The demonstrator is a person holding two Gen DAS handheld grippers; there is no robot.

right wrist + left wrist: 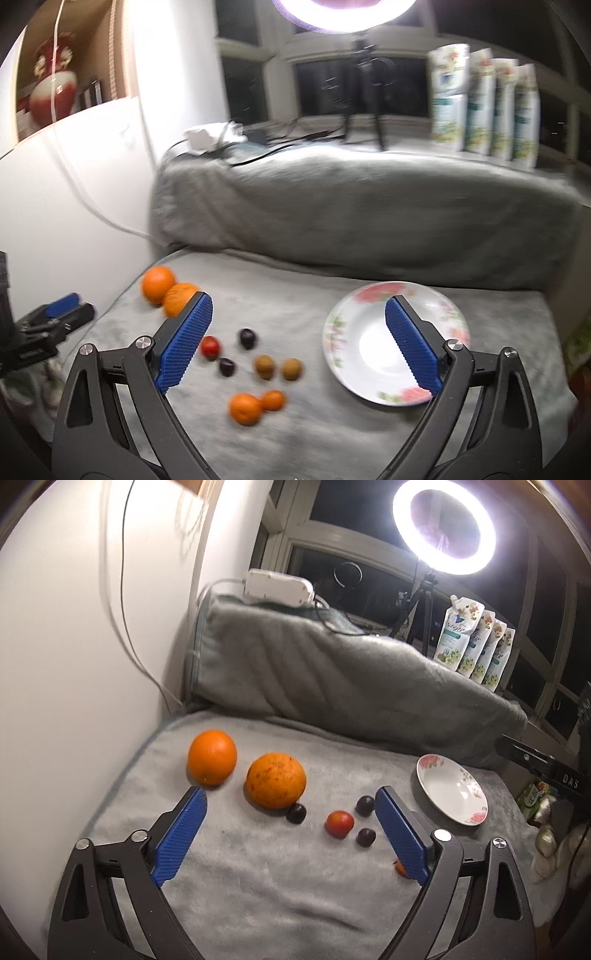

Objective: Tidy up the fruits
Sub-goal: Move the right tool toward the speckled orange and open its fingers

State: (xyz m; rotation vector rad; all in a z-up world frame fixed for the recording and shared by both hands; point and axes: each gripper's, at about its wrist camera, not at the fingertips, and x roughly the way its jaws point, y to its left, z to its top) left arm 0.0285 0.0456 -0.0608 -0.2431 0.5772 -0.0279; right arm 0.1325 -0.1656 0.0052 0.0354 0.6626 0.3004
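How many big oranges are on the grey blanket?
2. The smooth orange lies at the far left near the wall; the speckled orange lies just right of it. Neither is on the plate.

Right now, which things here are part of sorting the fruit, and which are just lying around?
For the job:
two big oranges
small fruits
flowered plate

Lying about:
ring light
refill pouches
white power strip
grey blanket

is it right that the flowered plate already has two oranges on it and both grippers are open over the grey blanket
Not quite. The plate is empty; the right wrist view shows nothing on it. The two big oranges lie on the grey blanket at the far left, away from the plate. The rest holds: the left gripper and right gripper are both open over the blanket, holding nothing.
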